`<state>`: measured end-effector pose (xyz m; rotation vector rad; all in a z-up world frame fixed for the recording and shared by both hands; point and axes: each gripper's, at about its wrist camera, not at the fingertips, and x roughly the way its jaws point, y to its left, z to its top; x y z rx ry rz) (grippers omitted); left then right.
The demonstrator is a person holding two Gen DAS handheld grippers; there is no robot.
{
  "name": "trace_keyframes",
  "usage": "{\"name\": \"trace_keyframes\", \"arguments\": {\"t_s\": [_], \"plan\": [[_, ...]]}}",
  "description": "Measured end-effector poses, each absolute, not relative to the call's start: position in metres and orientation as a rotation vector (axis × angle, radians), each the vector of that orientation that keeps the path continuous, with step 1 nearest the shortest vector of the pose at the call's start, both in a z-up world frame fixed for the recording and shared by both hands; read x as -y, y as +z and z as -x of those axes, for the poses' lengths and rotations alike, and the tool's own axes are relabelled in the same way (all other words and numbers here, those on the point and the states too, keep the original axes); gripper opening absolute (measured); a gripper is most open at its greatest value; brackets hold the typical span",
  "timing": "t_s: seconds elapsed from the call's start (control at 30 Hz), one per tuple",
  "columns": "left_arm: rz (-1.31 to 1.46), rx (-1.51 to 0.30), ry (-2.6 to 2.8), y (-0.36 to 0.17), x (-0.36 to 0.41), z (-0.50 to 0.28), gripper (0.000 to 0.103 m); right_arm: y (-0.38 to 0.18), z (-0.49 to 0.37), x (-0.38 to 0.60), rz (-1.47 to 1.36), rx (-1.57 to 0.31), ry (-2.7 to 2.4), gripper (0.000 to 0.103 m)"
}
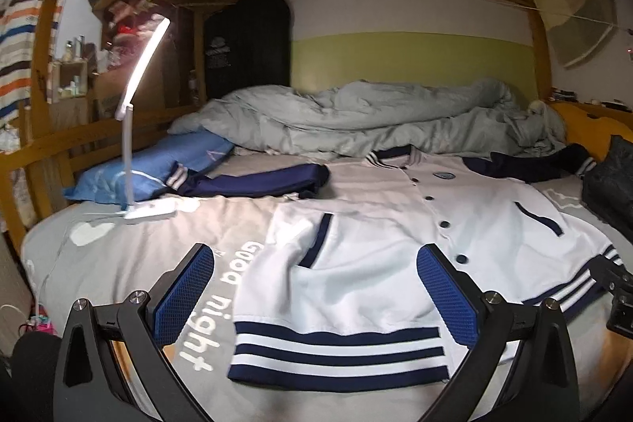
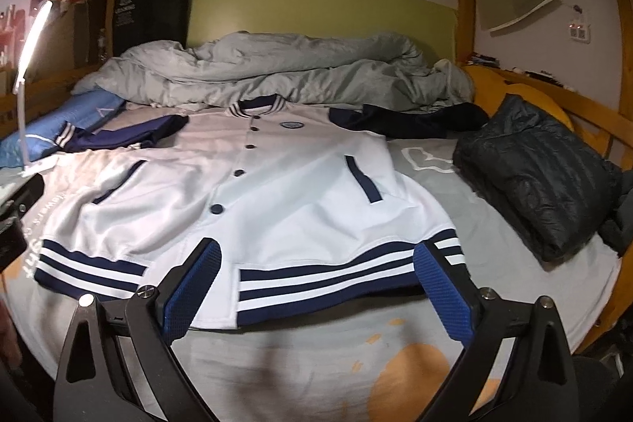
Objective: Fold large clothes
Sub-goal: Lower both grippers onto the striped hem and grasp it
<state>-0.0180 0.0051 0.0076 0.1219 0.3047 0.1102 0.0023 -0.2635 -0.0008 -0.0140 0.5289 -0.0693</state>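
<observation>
Both grippers hover wide open over the near edge of a bed, and neither has hold of anything. Left gripper: its blue-padded fingers stand far apart at the 7 and 5 o'clock corners of its own view, with the near left corner of the jacket's striped hem lying on the bed beneath the gap; the pads do not press on the cloth. Right gripper: its fingers are spread about as far, above the right half of the same hem, again without contact that can be seen.

A white varsity jacket with navy sleeves, navy buttons and a navy-and-white striped hem lies face up and buttoned on the grey bed sheet, collar toward 12 o'clock, hem toward 6 o'clock. One navy sleeve reaches toward 9 o'clock, the other toward 2 o'clock.

From left to right in the right wrist view: a lit white desk lamp at 9 o'clock, a blue pillow just beside it, a rumpled grey duvet across the far end at 12 o'clock, and a folded dark puffer jacket at 3 o'clock, near the white jacket but apart from it.
</observation>
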Motion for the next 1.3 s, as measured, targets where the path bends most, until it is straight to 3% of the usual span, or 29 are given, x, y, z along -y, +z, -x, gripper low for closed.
{"name": "trace_keyframes", "arguments": {"t_s": [0.27,0.53,0.9,1.07,1.3], "plan": [[-0.048,-0.403,-0.019,0.007,-0.009,0.016,0.102,-0.001,-0.002,0.281,-0.081,-0.549,-0.044,0.097],[0.069,-0.564,-0.148,-0.024,-0.013,-0.001,0.081,-0.016,0.000,0.305,-0.160,-0.570,-0.072,0.097],[0.099,-0.724,-0.202,-0.072,-0.004,-0.001,0.078,-0.074,-0.020,0.310,-0.303,-0.768,0.067,0.075],[0.257,-0.861,-0.289,-0.096,0.003,0.000,0.067,-0.085,-0.032,0.319,-0.423,-0.795,0.082,0.067],[0.349,-0.854,-0.286,-0.103,-0.003,-0.014,0.061,-0.086,-0.041,0.306,-0.327,-0.773,0.038,0.055]]}}
